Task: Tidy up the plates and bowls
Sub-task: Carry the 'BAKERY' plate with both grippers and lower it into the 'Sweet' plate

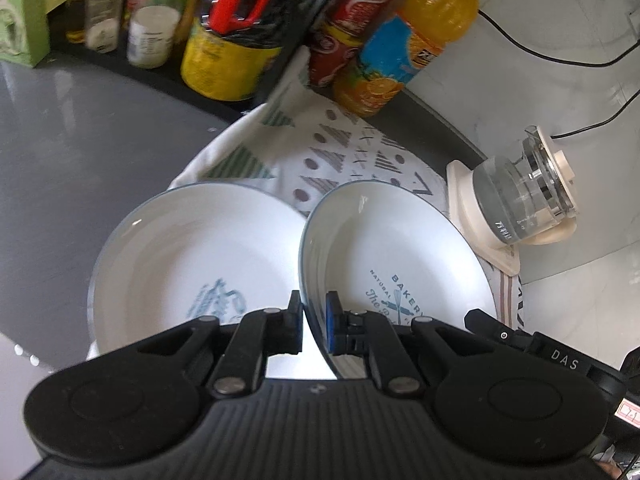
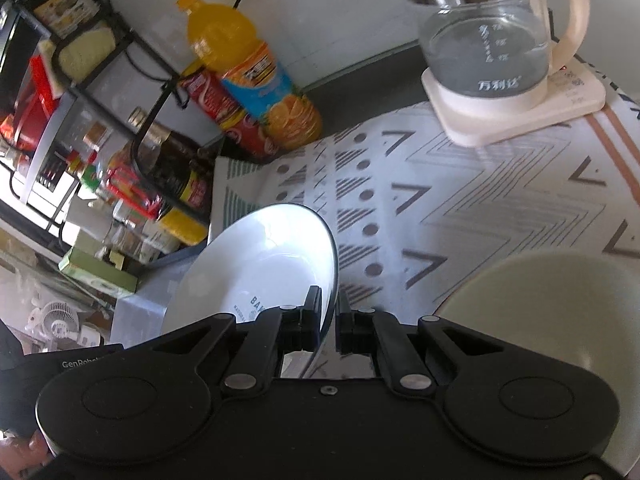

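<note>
Nearest: my left gripper (image 1: 314, 322), jaws nearly closed on the left rim of the bakery plate (image 1: 400, 264), lifted and tilted. My right gripper (image 2: 329, 322) pinches the same plate's opposite rim. Left of it: a second white plate (image 1: 192, 256) lying flat. Right: cream bowl (image 2: 560, 300). Beneath: patterned cloth (image 2: 440, 200). Beyond: glass kettle (image 2: 488, 40), orange juice bottle (image 2: 248, 68), red cans (image 1: 352, 20).

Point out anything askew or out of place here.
The BAKERY plate is tilted up on edge, both the left gripper and the right gripper pinching its rim, instead of lying flat like the second plate beside it. The patterned cloth is rumpled behind them. Nothing looks spilled or broken.
</note>
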Action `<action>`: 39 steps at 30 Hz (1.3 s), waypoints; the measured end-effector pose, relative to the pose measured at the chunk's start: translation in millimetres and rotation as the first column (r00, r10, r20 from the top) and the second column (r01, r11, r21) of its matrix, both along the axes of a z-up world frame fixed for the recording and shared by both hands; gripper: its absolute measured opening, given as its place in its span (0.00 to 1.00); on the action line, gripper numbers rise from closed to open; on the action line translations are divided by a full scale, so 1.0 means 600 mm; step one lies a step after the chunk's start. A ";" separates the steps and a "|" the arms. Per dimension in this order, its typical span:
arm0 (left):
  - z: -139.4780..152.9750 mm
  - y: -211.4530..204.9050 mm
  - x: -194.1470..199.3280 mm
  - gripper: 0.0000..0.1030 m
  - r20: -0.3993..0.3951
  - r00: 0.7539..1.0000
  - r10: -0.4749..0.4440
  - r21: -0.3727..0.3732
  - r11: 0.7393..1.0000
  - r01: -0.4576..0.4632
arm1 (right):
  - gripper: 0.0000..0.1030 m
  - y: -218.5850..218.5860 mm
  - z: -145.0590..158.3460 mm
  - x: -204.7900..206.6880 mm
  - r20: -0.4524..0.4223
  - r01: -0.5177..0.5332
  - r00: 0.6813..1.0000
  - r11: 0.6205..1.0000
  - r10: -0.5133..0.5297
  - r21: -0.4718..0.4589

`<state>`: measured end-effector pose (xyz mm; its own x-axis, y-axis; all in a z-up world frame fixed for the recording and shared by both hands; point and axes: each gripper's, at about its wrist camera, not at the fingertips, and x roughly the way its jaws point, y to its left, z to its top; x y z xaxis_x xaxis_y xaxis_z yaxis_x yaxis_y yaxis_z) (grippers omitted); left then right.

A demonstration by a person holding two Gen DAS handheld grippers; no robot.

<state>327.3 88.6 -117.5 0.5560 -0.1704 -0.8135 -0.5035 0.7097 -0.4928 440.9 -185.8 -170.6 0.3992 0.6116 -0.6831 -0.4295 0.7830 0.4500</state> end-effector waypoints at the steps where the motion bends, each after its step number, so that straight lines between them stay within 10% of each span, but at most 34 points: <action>1: -0.001 0.005 -0.008 0.08 -0.001 1.000 0.002 -0.001 1.000 -0.002 | 0.06 0.005 -0.002 -0.008 0.001 -0.004 1.000 1.000 0.004 -0.002; 39: -0.105 0.078 -0.132 0.09 -0.087 0.996 0.036 -0.058 0.997 -0.041 | 0.08 0.097 -0.070 -0.151 0.028 -0.039 0.999 0.981 0.045 -0.191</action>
